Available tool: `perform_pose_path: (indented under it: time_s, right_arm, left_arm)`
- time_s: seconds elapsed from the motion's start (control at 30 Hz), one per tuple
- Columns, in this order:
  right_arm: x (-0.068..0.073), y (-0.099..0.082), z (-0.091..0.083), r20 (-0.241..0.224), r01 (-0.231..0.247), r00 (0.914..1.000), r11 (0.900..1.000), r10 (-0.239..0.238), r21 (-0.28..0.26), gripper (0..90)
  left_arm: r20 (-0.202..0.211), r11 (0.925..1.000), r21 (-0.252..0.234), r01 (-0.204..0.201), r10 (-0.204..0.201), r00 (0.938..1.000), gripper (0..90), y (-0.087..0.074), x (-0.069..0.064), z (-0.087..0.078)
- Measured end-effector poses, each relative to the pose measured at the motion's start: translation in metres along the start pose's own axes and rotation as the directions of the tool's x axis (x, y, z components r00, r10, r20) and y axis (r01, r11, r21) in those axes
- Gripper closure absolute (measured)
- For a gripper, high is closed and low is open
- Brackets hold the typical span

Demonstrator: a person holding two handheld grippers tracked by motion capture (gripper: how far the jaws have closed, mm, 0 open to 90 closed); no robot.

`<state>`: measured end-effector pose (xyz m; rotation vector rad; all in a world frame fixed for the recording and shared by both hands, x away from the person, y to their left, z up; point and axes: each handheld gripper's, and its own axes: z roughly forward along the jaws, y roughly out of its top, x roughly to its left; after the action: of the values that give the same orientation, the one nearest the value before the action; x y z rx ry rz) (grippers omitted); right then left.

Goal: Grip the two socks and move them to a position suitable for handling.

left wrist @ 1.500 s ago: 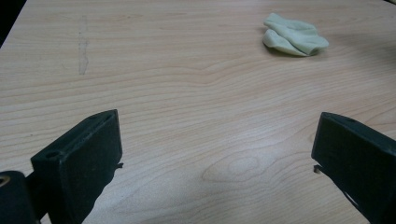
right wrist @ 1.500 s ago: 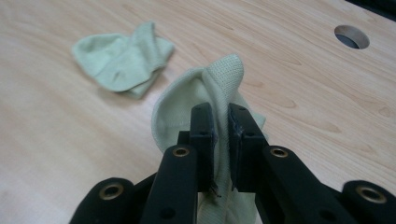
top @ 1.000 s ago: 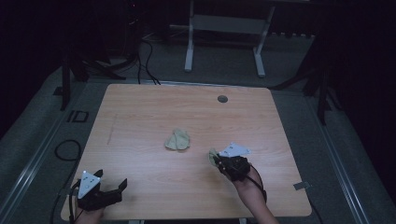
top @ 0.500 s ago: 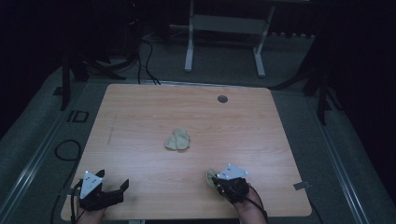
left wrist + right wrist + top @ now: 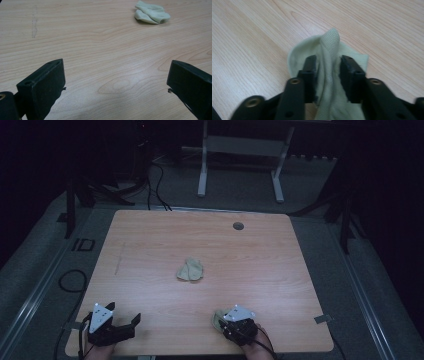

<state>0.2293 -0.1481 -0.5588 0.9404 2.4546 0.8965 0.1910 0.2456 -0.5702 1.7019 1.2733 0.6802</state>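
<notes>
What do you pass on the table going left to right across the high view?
Left gripper → balled sock at the table's middle → right gripper with a pale sock between its jaws → round grommet near the far edge.

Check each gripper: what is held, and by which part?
Right gripper has a raised fold of the pale green knitted sock between its just-opening jaws, no longer pinched; left gripper holds nothing.

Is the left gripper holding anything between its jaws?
No: in its own view the left gripper has wide-open jaws with bare table between them.
</notes>
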Motion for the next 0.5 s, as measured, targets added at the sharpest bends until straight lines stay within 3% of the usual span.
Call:
perform_pose_path:
  time_s: [0.23,0.37,0.4,0.43,0.5]
  right_arm:
    - [0.006,0.003,0.004,0.006,0.008,1.0,1.0,-0.008,-0.001,49.6]
    - [0.005,0.006,-0.001,-0.038,-0.014,0.9992,0.9999,0.014,-0.007,46.0]
    - [0.003,0.008,-0.006,-0.046,-0.01,0.9989,0.9998,0.01,-0.015,44.9]
    - [-0.007,0.015,-0.02,-0.068,-0.016,0.9976,0.9982,0.012,-0.058,38.8]
    - [-0.019,0.022,-0.031,-0.08,-0.004,0.9968,0.996,-0.004,-0.09,38.9]
  left_arm:
    - [0.011,0.9999,0.004,-0.013,0.013,0.9998,2.0,0.002,-0.006,0.001]
    - [0.032,0.9999,0.004,-0.016,0.016,0.9994,2.0,0.004,-0.011,0.001]
    - [0.077,0.9999,0.013,-0.005,0.004,0.9971,2.0,0.007,-0.017,0.001]
    - [0.098,0.9998,0.017,0.002,-0.004,0.9952,2.0,0.008,-0.021,0.002]
    - [0.143,0.999,0.041,-0.017,0.011,0.9897,2.0,0.012,-0.031,0.004]
